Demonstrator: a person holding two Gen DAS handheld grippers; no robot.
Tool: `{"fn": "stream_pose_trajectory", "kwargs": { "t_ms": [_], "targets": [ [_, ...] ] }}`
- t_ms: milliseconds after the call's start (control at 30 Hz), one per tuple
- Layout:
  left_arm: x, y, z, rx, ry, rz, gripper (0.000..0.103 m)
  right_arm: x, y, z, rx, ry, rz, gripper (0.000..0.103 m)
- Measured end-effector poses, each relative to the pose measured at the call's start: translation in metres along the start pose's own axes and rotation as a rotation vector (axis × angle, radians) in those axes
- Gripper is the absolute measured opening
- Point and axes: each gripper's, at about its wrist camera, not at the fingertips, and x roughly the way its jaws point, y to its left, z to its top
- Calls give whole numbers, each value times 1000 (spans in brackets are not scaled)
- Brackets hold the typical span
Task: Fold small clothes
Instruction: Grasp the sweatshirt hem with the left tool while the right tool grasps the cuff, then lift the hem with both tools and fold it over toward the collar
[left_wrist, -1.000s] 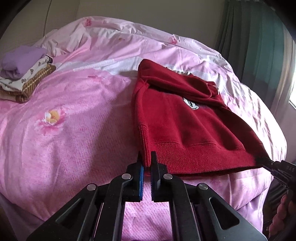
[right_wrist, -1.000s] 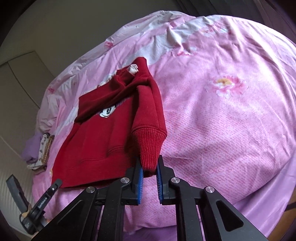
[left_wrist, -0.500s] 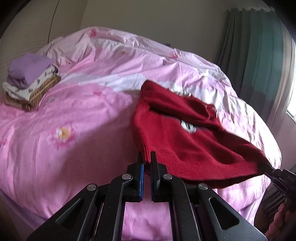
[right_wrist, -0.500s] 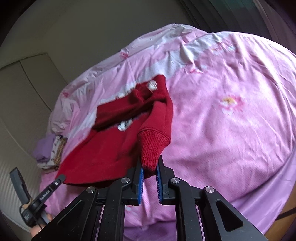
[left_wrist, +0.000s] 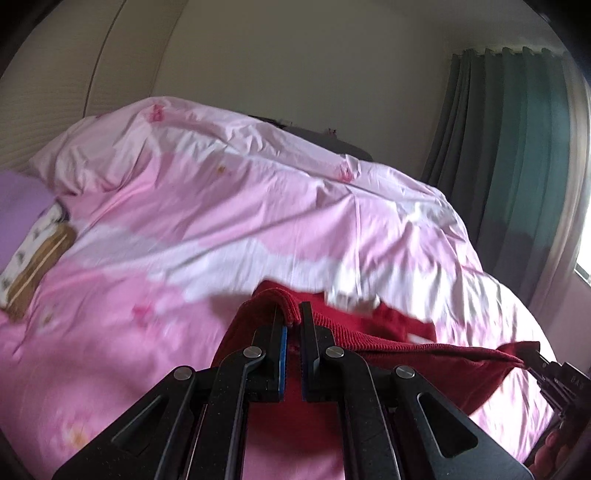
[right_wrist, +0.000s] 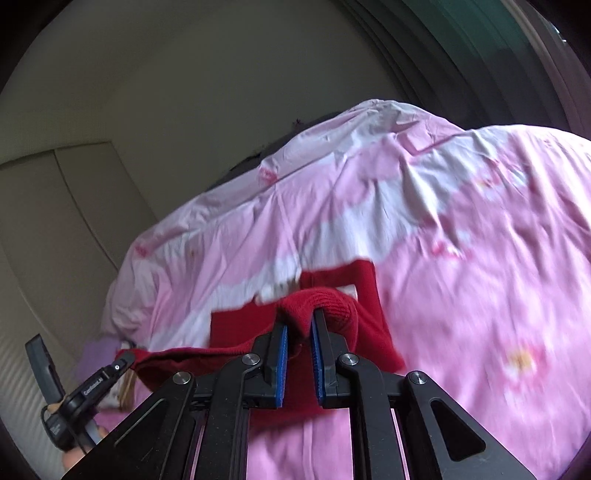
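Note:
A small red knit sweater (left_wrist: 424, 358) is lifted off the pink bed, its ribbed hem stretched between my two grippers. My left gripper (left_wrist: 291, 325) is shut on the hem's left corner. My right gripper (right_wrist: 299, 325) is shut on the sweater's (right_wrist: 365, 295) other hem corner together with a ribbed cuff. Each gripper shows at the edge of the other's view: the right one (left_wrist: 532, 360) and the left one (right_wrist: 125, 360). The far part of the sweater still lies on the bed; its front print is hidden.
The pink floral duvet (left_wrist: 221, 221) covers the bed. A stack of folded clothes (left_wrist: 26, 236) lies at its left edge. Green curtains (left_wrist: 517, 147) and a window stand to the right, with a pale wall and wardrobe doors (right_wrist: 55, 221) behind.
Both grippers have lifted the hem up off the bed and carried it forward toward the sweater's collar. The views tilted upward, and the sweater's body now hangs below the grippers.

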Motion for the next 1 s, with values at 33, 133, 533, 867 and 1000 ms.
{"fn": "stream_pose_trajectory", "kwargs": {
  "t_ms": [33, 133, 533, 867, 1000],
  "targets": [
    [12, -3, 7, 4, -2, 1, 7, 10, -1, 6, 4, -2, -5, 12],
    [54, -10, 24, 16, 12, 10, 7, 45, -6, 27, 23, 3, -17, 12],
    [181, 4, 21, 12, 143, 71, 7, 175, -58, 56, 96, 112, -89, 9],
    [195, 4, 13, 58, 195, 62, 14, 182, -59, 41, -81, 154, -136, 33],
    [177, -2, 15, 109, 202, 47, 28, 176, -52, 45, -160, 160, -112, 41]
  ]
}}
